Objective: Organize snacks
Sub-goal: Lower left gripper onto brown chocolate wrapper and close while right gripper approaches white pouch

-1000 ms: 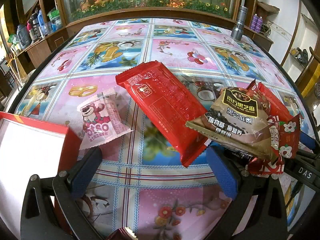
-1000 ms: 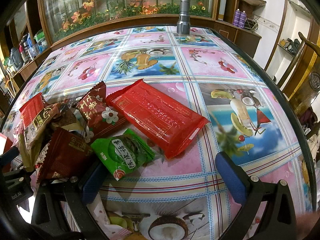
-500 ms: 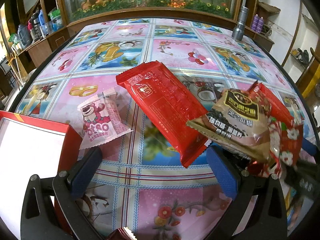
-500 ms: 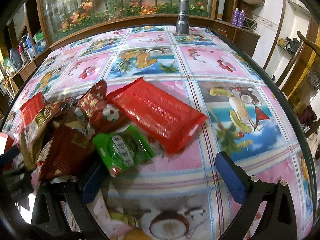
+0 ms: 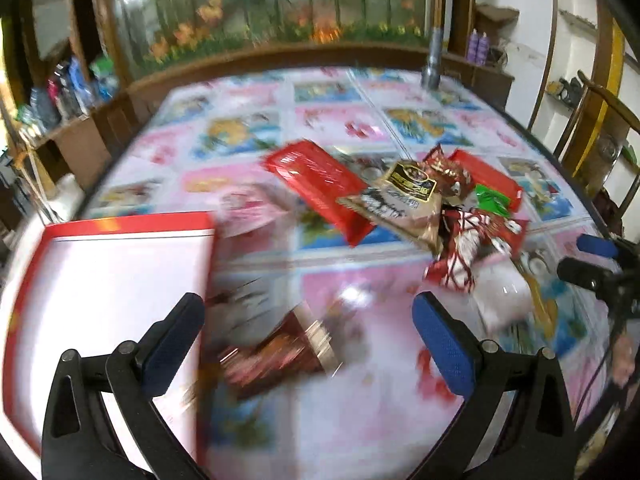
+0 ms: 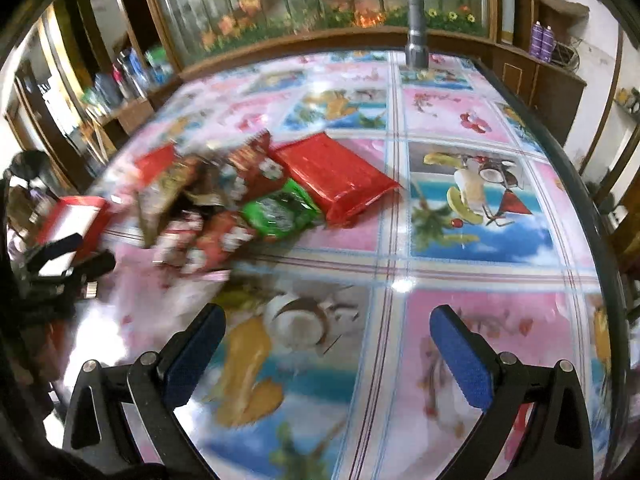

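A pile of snack packets lies mid-table: a long red packet (image 5: pixel 320 192), a tan triangular packet (image 5: pixel 404 200), dark red flowered packets (image 5: pixel 468 248) and a green packet (image 6: pixel 280 210). A second red packet (image 6: pixel 340 176) lies right of the pile. A dark red packet (image 5: pixel 276 356) lies blurred between my left fingers. A red-rimmed white box (image 5: pixel 108 288) sits at the left. My left gripper (image 5: pixel 308 340) is open above the table. My right gripper (image 6: pixel 328 352) is open and empty, back from the pile, and shows in the left wrist view (image 5: pixel 600 264).
The table (image 6: pixel 480 264) has a glossy fruit-print cloth. A metal flashlight (image 6: pixel 416 36) stands at its far edge. A glass-fronted cabinet with flowers lies behind. Bottles stand on a shelf (image 6: pixel 120 84) at the far left. A wooden chair (image 5: pixel 600 128) is at the right.
Both grippers have pulled back and up fast; the view is blurred. The pile now lies farther away. The box and a dark red packet have come under my left gripper.
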The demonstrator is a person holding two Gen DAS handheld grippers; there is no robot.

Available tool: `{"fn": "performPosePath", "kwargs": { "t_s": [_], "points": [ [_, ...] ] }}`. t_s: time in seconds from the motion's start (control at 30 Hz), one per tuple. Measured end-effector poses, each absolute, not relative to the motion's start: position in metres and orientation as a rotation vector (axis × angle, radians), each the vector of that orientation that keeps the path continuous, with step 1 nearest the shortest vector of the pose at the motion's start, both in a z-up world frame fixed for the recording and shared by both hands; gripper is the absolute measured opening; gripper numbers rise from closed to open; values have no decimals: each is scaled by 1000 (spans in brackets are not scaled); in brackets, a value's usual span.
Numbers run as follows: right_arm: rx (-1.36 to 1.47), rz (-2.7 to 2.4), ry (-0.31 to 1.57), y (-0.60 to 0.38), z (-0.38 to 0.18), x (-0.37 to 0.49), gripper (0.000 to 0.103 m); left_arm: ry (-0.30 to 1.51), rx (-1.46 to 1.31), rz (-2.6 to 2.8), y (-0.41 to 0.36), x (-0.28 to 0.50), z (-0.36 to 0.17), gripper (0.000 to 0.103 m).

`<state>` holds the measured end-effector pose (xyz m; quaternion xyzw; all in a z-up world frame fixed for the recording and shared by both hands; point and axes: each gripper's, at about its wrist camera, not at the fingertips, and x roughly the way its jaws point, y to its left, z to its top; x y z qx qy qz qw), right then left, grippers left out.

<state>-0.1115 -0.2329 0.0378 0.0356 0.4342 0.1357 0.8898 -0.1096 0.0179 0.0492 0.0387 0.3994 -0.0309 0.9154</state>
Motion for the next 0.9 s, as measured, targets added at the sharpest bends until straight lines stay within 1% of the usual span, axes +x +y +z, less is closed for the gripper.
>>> {"fn": "performPosePath", "kwargs": {
  "t_s": [0.07,0.13,0.23,0.37,0.53,0.67,0.8,0.9],
  "points": [
    [47,328,884,-218,46,-121,103,789,88,-20,38,-133,57,103],
    [5,358,876,-195,50,-128,103,804,97,20,53,-144,56,103],
    [-52,367,897,-158,49,-129,102,860,69,53,75,-153,52,103],
    [-86,338,926,-132,41,-124,102,843,76,84,86,-158,54,103],
    [-52,312,972,-134,34,-118,101,861,137,-13,72,-145,59,103],
    [-54,303,960,-143,36,-122,101,862,298,-153,50,-116,60,103],
    [-31,294,961,-156,34,-124,101,906,449,-292,32,-96,50,103],
    [8,292,981,-165,30,-123,101,944,489,-348,24,-87,41,103]
  ]
}}
